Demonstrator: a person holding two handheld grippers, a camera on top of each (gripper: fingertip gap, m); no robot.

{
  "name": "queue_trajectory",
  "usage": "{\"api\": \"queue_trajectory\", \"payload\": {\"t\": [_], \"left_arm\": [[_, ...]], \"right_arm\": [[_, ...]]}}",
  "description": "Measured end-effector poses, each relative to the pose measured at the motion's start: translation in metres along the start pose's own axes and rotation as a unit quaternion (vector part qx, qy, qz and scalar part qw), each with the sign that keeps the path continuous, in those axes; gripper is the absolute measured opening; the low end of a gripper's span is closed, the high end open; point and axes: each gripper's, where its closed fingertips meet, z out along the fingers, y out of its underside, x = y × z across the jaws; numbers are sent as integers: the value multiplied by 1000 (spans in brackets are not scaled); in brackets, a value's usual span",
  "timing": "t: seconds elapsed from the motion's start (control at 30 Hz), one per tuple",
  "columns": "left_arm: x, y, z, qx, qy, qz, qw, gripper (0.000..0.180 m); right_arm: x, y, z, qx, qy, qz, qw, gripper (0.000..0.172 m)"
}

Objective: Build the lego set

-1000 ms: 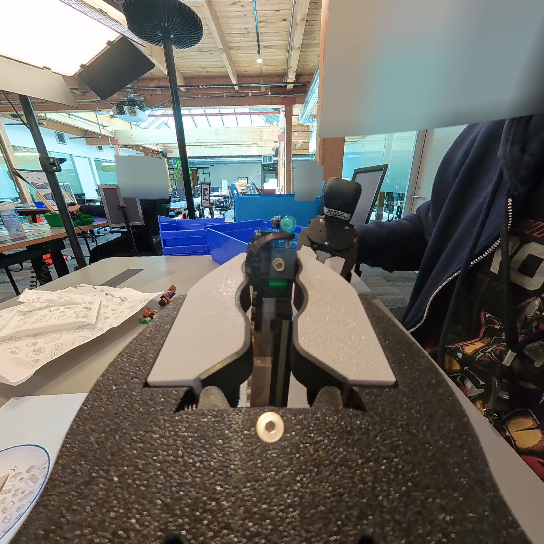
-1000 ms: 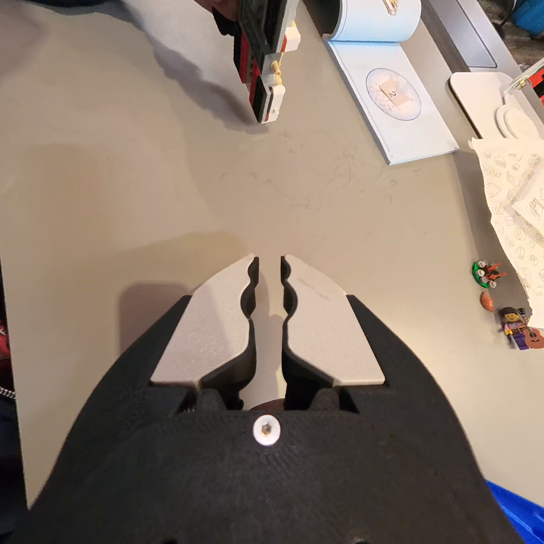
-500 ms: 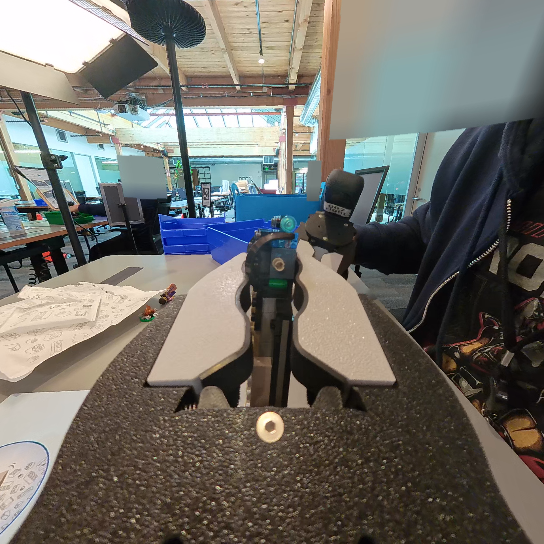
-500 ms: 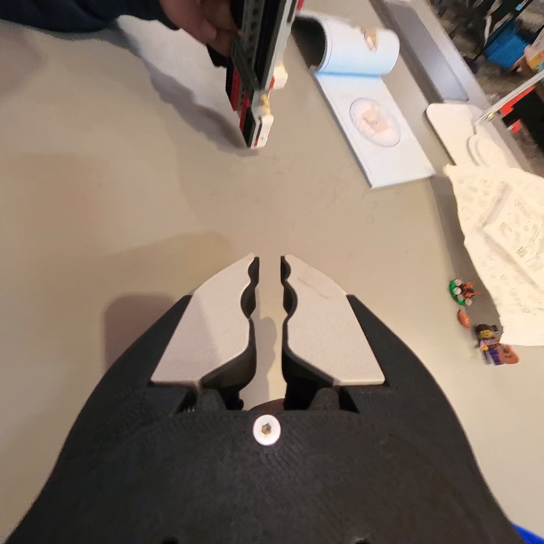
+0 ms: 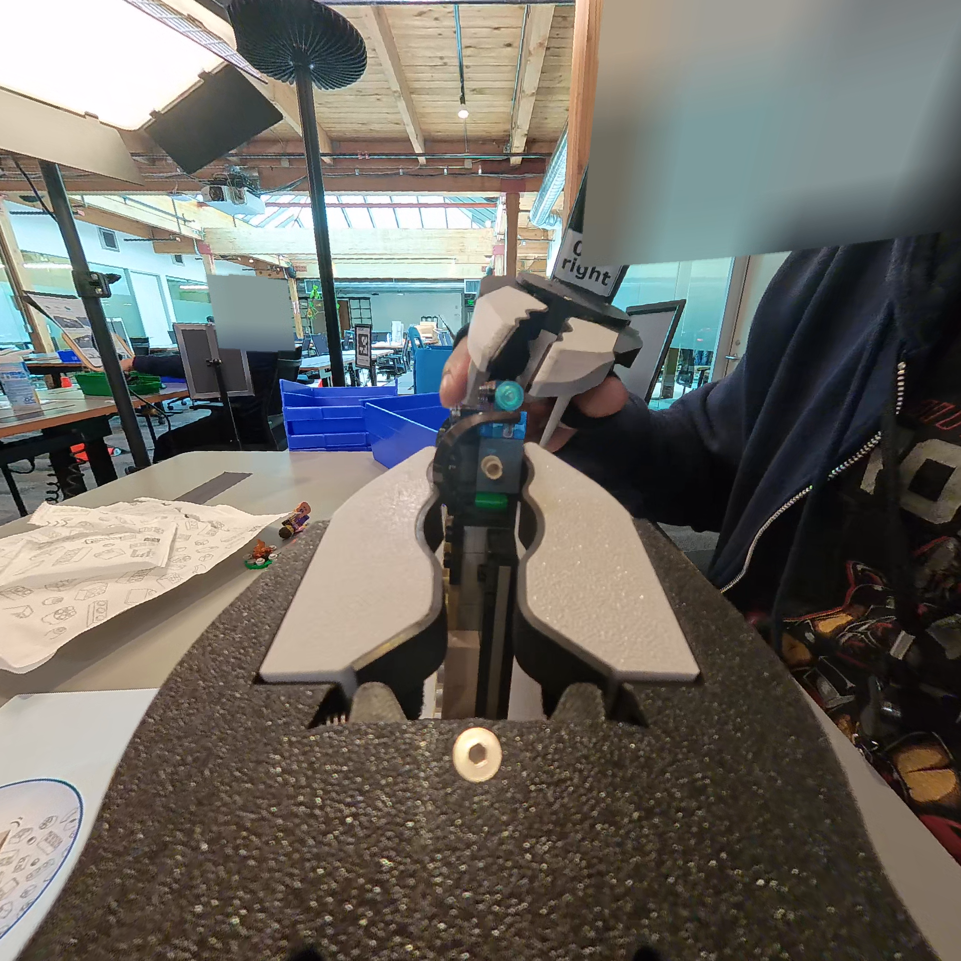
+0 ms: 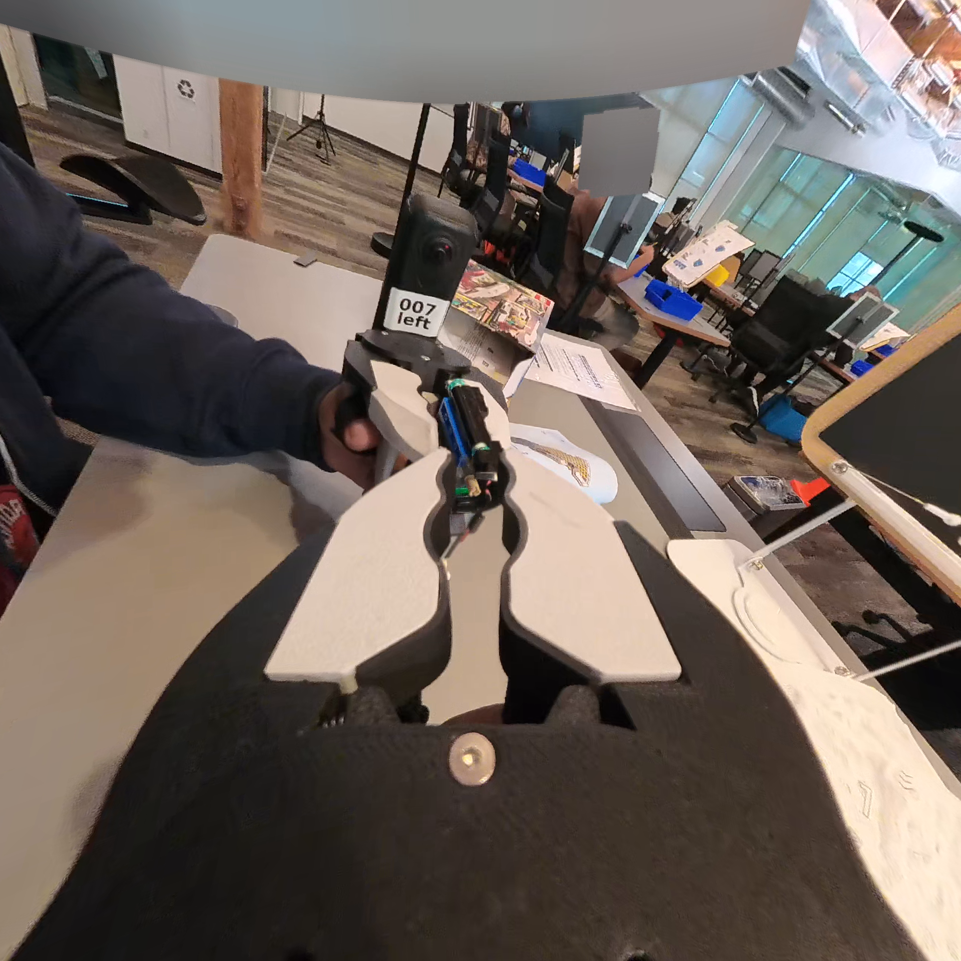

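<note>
Above grey table [image 5: 291, 473], both tongs grip brick model [image 5: 481, 468]

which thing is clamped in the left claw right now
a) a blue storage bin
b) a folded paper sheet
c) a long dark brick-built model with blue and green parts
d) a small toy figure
c: in the left wrist view the left claw has both fingers closed against a long dark brick-built model; the paper sheet, toy figure and blue bin sit apart on the table.
</note>
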Motion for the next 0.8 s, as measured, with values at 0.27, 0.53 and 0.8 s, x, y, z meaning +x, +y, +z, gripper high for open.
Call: {"api": "queue_trajectory", "payload": {"t": [0.27,0.53,0.8], "left_arm": [[2,-1,0,1,5,0,1000,25],[1,2,1,-3,5,-4,1000,25],[2,1,0,0,8,-8,1000,25]], "right_arm": [[4,2,3,7,-11,23,1000,13],[6,4,3,8,-21,44,999,13],[5,3,4,17,-38,79,996,13]]}}
